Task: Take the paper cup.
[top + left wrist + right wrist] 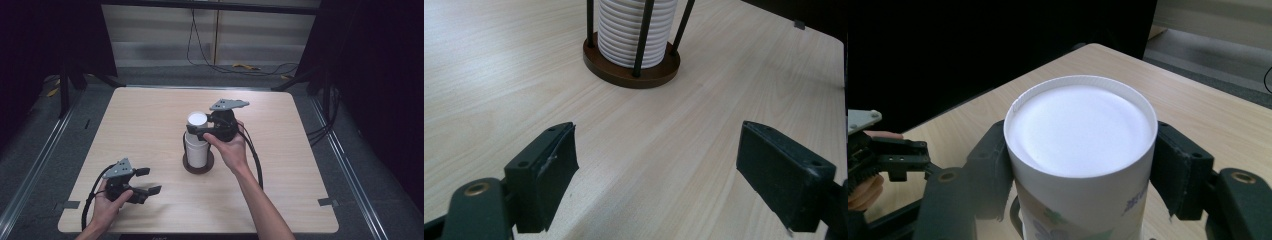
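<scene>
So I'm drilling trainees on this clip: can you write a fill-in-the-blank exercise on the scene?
1. The right gripper is shut on the top white paper cup, which is turned ____ side up.
2. The stack of white cups stands in a round ____ wooden base.
3. The left gripper has its jaws ____.

Missing words: bottom; brown; open

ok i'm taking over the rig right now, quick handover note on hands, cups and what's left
Right gripper: jaws closed on the top cup, upside down on the cup stack.
Left gripper: open, empty, low over the table near its front left.
Stack sits in a rod holder at mid table.
Done: top cup gripped.
Left: probably lift it off the stack; it is not yet clear of it.
</scene>
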Demonstrator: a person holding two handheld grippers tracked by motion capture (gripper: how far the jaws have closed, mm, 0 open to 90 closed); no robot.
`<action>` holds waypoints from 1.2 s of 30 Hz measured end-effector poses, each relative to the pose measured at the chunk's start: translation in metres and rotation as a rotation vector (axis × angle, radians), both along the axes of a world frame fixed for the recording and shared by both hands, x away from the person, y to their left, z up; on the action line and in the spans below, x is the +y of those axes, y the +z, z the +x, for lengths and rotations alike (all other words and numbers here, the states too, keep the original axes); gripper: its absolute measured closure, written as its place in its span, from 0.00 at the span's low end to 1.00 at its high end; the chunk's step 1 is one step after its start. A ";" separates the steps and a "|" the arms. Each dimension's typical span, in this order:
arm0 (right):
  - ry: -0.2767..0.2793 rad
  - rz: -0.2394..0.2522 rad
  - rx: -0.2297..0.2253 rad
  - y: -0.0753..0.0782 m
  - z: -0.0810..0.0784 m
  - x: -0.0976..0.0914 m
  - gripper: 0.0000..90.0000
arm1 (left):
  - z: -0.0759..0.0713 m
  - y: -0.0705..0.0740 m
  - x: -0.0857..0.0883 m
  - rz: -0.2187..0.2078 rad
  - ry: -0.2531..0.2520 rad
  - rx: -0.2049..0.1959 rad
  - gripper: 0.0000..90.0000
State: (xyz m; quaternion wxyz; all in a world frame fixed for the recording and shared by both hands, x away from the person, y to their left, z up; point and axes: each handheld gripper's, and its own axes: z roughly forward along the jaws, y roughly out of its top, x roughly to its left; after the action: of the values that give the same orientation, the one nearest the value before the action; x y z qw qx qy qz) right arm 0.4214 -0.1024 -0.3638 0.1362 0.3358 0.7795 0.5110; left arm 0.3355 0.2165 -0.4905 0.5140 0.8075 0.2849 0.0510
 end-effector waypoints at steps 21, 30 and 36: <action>0.000 0.092 -0.052 0.026 -0.003 -0.007 0.38 | 0.000 0.002 -0.001 -0.008 0.009 -0.009 0.18; 0.001 0.135 -0.082 0.037 -0.010 -0.015 0.38 | 0.005 0.008 -0.008 -0.032 0.038 -0.038 0.18; -0.005 0.171 -0.101 0.046 -0.017 -0.027 0.38 | 0.009 0.017 -0.018 -0.038 0.023 -0.055 0.18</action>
State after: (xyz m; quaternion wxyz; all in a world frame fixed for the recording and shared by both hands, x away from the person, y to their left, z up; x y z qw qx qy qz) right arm 0.4044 -0.1289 -0.3181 0.1475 0.3219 0.7242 0.5917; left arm 0.3449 0.1986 -0.4734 0.5364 0.7925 0.2806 0.0737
